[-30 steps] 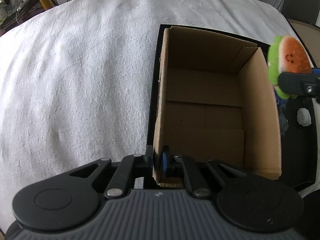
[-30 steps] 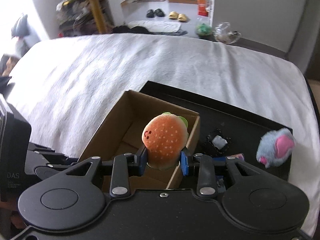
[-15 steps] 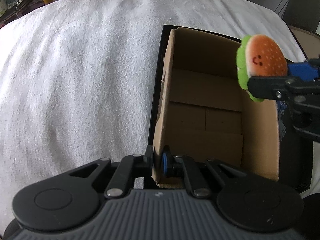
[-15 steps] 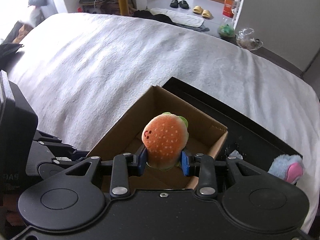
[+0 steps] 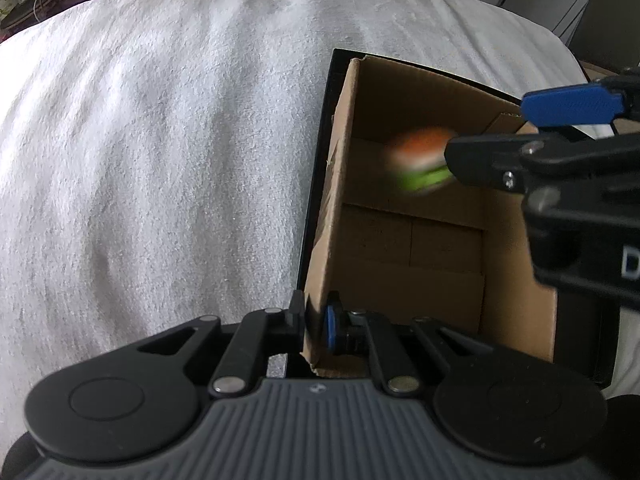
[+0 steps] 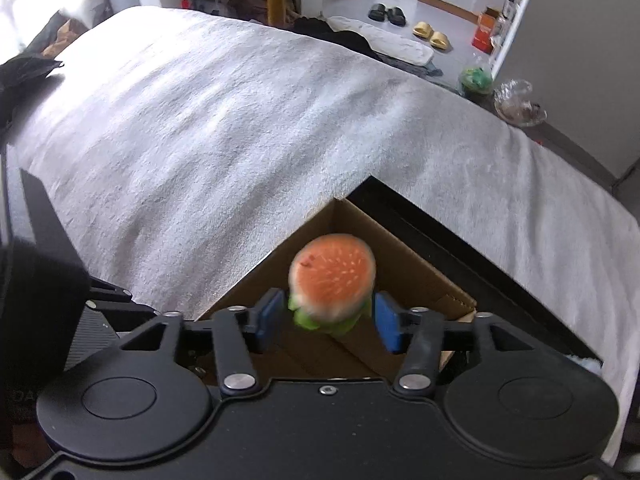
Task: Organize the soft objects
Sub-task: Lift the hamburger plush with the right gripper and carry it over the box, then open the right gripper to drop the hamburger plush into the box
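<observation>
Burger plush [image 6: 331, 276] has left the right gripper's [image 6: 326, 322] opening fingers; left gripper [image 5: 314, 320] pinches box wall [image 5: 320, 240].

Only partial lettering is seen. In the left wrist view, a white letter "D" is printed on the black body of the right gripper [image 5: 532, 120], cut off by the picture's right edge. In the right wrist view, faint characters on the dark housing [image 6: 24, 400] at the lower left edge cannot be read.
</observation>
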The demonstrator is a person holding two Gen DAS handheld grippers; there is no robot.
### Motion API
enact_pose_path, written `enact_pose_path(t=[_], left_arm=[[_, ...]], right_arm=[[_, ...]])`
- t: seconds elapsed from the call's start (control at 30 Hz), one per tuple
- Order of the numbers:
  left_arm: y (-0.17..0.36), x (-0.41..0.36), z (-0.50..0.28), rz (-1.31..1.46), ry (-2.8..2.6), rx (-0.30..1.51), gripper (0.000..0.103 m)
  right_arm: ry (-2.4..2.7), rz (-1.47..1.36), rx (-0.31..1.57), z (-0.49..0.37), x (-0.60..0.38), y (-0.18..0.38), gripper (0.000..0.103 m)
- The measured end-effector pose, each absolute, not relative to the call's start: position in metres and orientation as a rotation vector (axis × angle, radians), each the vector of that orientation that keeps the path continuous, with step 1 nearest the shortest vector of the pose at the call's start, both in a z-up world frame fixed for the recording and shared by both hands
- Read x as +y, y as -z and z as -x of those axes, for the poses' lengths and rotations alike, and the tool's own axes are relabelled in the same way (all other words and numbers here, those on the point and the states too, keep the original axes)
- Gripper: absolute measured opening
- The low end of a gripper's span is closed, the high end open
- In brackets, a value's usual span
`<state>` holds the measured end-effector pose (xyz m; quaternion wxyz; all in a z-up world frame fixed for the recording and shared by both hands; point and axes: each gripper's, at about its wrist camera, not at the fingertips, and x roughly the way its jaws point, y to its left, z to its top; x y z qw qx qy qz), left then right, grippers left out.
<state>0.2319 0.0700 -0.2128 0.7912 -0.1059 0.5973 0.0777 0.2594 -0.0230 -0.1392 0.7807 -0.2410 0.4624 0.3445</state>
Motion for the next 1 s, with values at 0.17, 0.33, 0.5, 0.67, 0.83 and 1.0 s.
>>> enact_pose_path(t=[0.17, 0.33, 0.5, 0.67, 0.83, 1.0], left_arm=[[0.212, 0.068, -0.232, 0.221, -0.168, 1.284, 0.009], [0.212, 0.065, -0.232, 0.208, -0.172, 1.283, 0.009], [0.209, 0.06, -0.233, 0.185, -0.173, 1.277, 0.009], [0.206, 0.055, -0.235, 0.157, -0.174, 1.269, 0.011], [0.206, 0.05, -0.239, 0.135, -0.178, 1.281, 0.022], [0.202, 0.04, -0.24, 0.099, -0.184, 1.264, 0.058]], right_arm=[[-0.737, 0.534, 0.993, -0.261, -0.024, 0.137, 0.066], [-0.72, 0.509, 0.993, -0.264, -0.03, 0.137, 0.067], [-0.69, 0.467, 0.992, -0.262, -0.049, 0.135, 0.067], [-0.647, 0.382, 0.998, -0.259, -0.078, 0.135, 0.068], [-0.568, 0.263, 1.006, -0.258, -0.12, 0.14, 0.068], [-0.483, 0.176, 1.024, -0.255, -0.157, 0.154, 0.068]])
